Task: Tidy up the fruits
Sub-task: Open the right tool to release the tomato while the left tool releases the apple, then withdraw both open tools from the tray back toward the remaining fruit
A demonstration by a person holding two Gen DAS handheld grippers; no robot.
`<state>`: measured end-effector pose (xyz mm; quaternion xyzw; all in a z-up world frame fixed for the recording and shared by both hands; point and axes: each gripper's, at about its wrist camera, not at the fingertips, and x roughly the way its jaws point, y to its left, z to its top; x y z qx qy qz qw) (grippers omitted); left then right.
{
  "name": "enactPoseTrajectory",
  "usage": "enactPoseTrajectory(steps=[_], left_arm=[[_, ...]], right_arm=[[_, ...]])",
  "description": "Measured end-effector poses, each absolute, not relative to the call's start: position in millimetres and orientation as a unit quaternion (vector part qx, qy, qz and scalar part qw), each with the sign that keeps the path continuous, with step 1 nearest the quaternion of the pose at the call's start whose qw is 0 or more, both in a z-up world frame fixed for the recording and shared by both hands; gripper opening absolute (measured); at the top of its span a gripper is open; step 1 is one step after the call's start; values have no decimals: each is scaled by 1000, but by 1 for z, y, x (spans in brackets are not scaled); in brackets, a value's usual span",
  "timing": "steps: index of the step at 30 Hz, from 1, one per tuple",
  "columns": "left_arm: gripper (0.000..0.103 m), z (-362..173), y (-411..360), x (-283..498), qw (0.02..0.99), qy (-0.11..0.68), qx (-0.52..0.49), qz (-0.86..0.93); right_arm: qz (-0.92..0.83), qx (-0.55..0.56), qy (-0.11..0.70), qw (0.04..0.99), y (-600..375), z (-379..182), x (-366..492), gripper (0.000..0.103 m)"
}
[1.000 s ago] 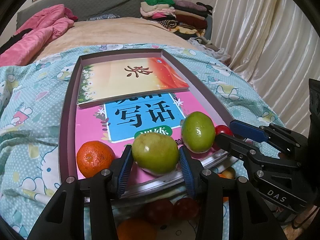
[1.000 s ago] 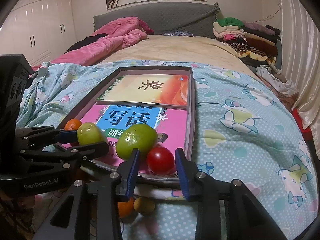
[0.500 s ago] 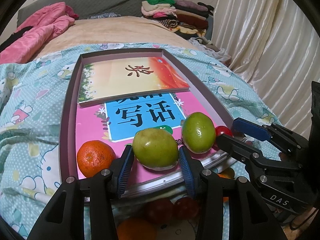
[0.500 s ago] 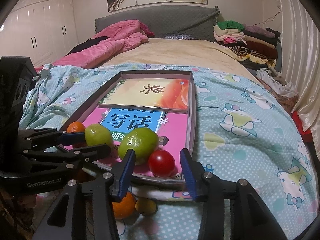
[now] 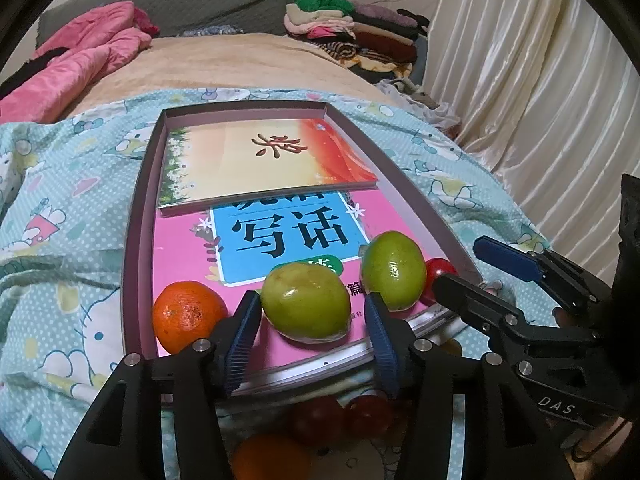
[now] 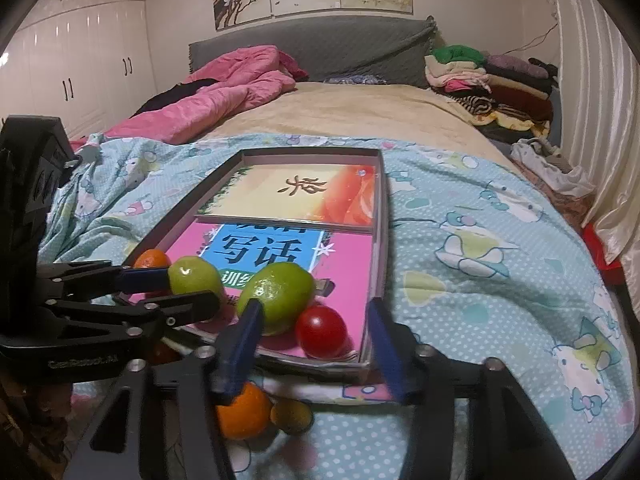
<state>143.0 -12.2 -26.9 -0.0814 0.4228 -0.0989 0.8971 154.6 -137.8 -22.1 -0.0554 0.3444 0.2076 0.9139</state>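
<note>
A shallow box tray [image 5: 138,220] lies on the bed with two books in it. On the pink book sit an orange [image 5: 186,316], a green fruit [image 5: 306,300], a second green fruit [image 5: 394,270] and a red tomato [image 6: 322,330]. My left gripper [image 5: 312,340] is open, its pads either side of the first green fruit with gaps showing. My right gripper [image 6: 314,346] is open and wide around the tomato, not touching it. The tray also shows in the right wrist view [image 6: 384,216].
More fruit lies on the bedspread in front of the tray: an orange [image 6: 242,410], a small green-brown fruit [image 6: 292,416] and two red ones [image 5: 340,418]. A pink quilt [image 6: 224,96] and folded clothes [image 6: 480,76] lie at the far end. Curtains [image 5: 540,80] hang on the right.
My left gripper has opened off the green fruit, which now rests on the pink book. My right gripper has opened wider and drawn back from the tomato.
</note>
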Motion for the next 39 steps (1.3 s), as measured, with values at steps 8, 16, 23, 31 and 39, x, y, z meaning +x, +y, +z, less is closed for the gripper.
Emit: enactPoseTrajectory(steps=[8,16,23,31,39], left_arm=[[62,-23,-13,140,899,419,-83,-98],[62,-18,-10,138,904,409,-82,-94],[73,-10,-7,134,911,395,-82,-87],[77,5,8,127,919,373,-102,-75],[78,12,22,118,920,368,-118,-61]], right_arm=[[195,-29,351,915,-148,-22,160,64],[200,-33,348,915,-146,-21,158,64],[202,-30,345,916,-147,-19,158,65],[203,-28,339,918,-148,-16,156,70],[200,-24,333,921,-150,-13,155,72]])
